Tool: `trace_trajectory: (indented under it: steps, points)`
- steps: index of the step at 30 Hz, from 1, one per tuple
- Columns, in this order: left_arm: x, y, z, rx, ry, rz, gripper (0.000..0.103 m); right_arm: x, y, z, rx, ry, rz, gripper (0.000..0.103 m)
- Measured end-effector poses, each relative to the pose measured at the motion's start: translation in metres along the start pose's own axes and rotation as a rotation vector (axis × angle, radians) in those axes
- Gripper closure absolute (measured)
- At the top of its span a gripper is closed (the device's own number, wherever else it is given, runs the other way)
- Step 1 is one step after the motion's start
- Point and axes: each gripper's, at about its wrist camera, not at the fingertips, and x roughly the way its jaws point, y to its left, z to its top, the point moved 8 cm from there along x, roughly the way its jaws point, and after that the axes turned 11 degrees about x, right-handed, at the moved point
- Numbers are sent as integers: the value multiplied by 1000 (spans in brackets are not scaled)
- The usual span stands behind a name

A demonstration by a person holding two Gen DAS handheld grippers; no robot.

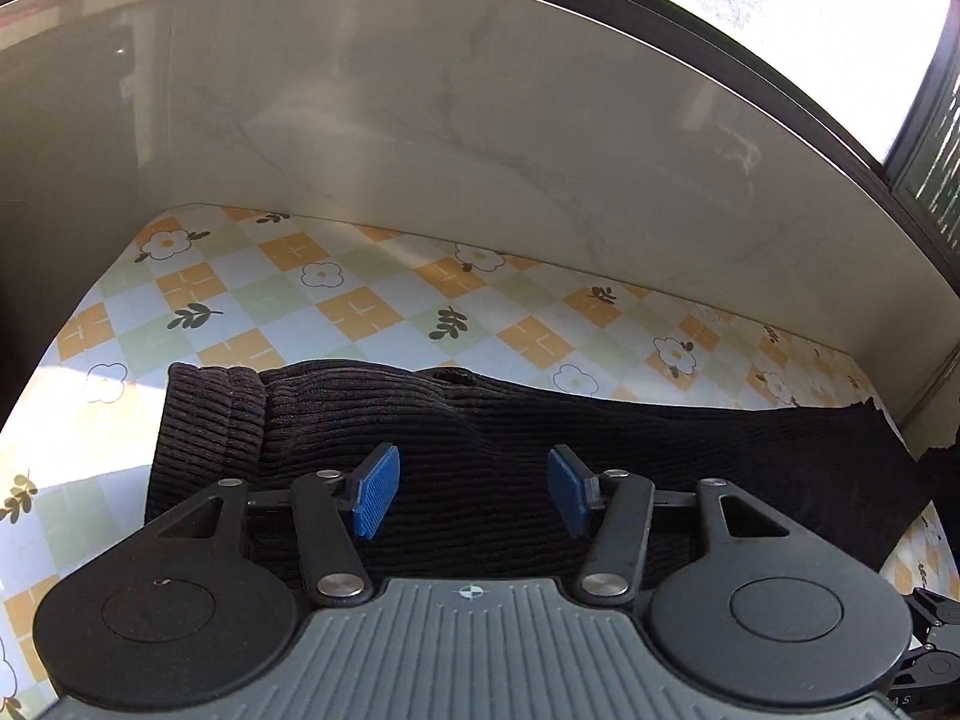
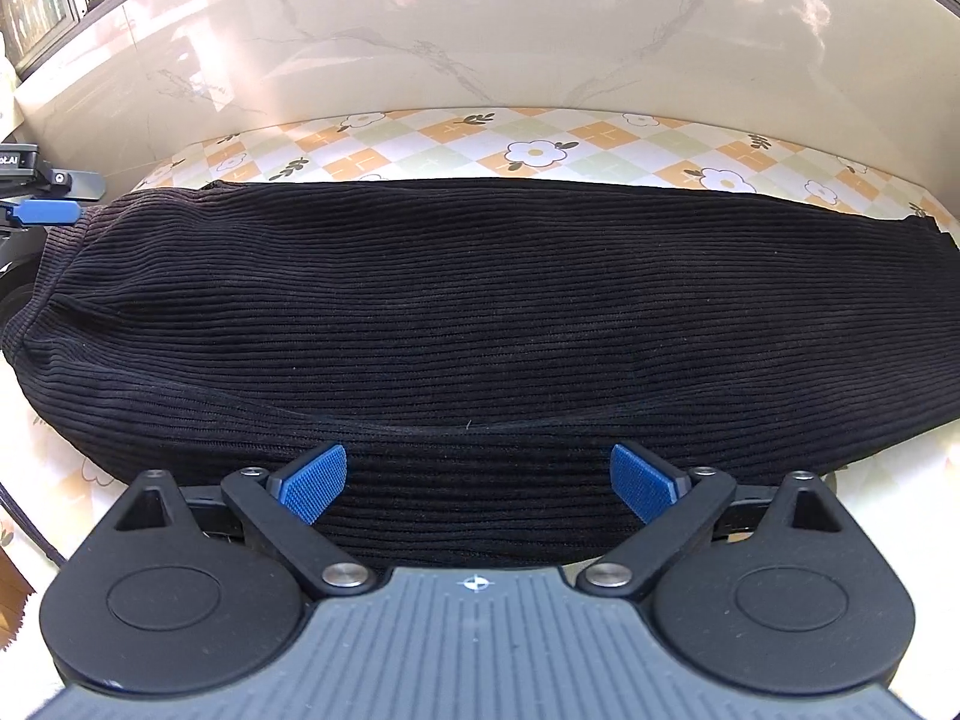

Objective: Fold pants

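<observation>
Now 2 tools hover over dark corduroy: the left hand-held gripper (image 1: 474,489) sits with its 2 blue pads (image 1: 376,492) spread wide apart and nothing between them, directly above the black ribbed pants (image 1: 480,450), which lie flat on the bench (image 1: 336,300) just ahead of and beneath the fingers. From this tool's view, the garment stretches from a bunched, thicker ribbed end ahead to its left across to a flatter end far off to its right, where a ragged edge nears the bench's side. The bench wears a checked cover of orange, pale green and white squares printed with flowers and leaf sprigs, showing beyond the pants and to the left. A glossy marble-look wall panel (image 1: 480,120) rises behind the bench, with a bright window (image 1: 780,18) farther up to the right. The right hand-held gripper (image 2: 477,483) likewise holds its 2 blue pads (image 2: 315,483) well apart, empty, poised over the near edge of the pants (image 2: 480,312), which fill the space ahead of it from side to side, the ribs running crosswise. Beyond the cloth a strip of the patterned bench (image 2: 540,144) shows, then the wall panel (image 2: 480,30). At the far left of this view, a blue pad of the other tool (image 2: 48,211) pokes in beside the cloth's end.
</observation>
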Motion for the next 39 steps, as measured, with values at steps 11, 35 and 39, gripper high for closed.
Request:
trace_trajectory:
  steps: [11,35,39]
  points:
    - [111,-110,-13,324,228,-244,53,11,-1,-12,-5,49,-70,5]
    - [148,-100,25,308,192,-93,90,5,-3,-22,-11,117,-123,5]
    - [127,-133,19,341,200,-270,89,-3,-3,-8,-29,42,-114,5]
